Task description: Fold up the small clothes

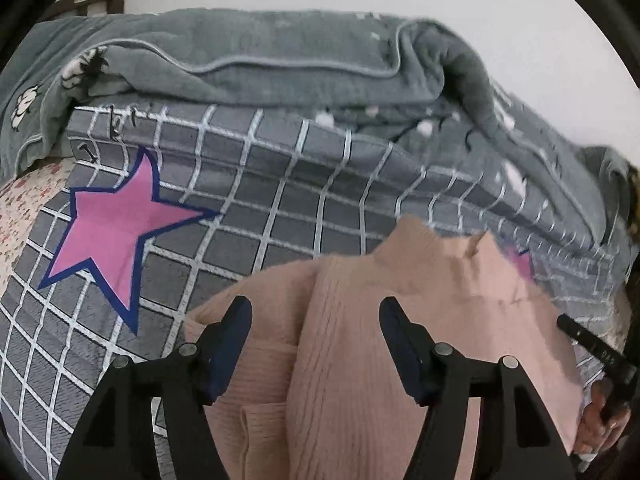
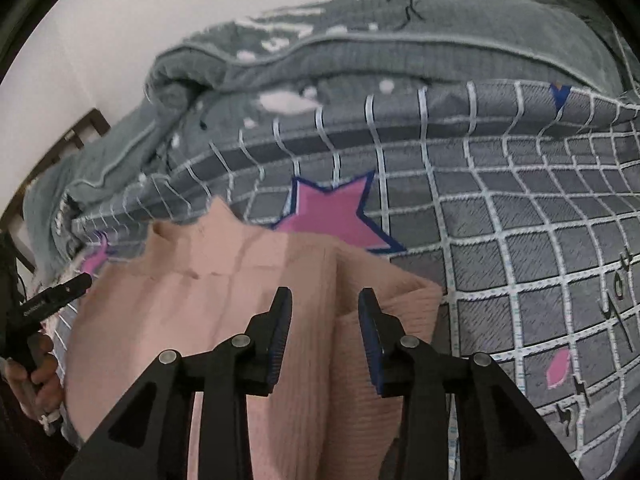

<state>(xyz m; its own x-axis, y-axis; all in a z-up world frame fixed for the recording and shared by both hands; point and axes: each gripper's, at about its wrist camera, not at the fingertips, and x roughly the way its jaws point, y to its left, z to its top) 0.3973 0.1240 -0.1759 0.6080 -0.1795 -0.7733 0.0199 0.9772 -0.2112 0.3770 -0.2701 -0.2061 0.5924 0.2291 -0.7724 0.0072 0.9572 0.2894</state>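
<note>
A small pink ribbed knit sweater (image 1: 400,320) lies on a grey checked bed cover, collar pointing away from me. It also shows in the right wrist view (image 2: 240,280). Its sides are folded in over the body. My left gripper (image 1: 316,312) is open above the sweater's left folded part, holding nothing. My right gripper (image 2: 324,304) is open above the sweater's right folded edge, holding nothing. The right gripper's tip shows at the right edge of the left wrist view (image 1: 592,344); the left gripper's tip shows at the left of the right wrist view (image 2: 56,292).
The grey checked cover (image 1: 280,208) carries pink stars (image 1: 116,228) (image 2: 332,216). A bunched grey-green blanket (image 1: 280,64) lies along the far side by the white wall. A floral sheet (image 1: 24,208) shows at the left. A dark wooden bed frame (image 2: 80,132) stands at the far left.
</note>
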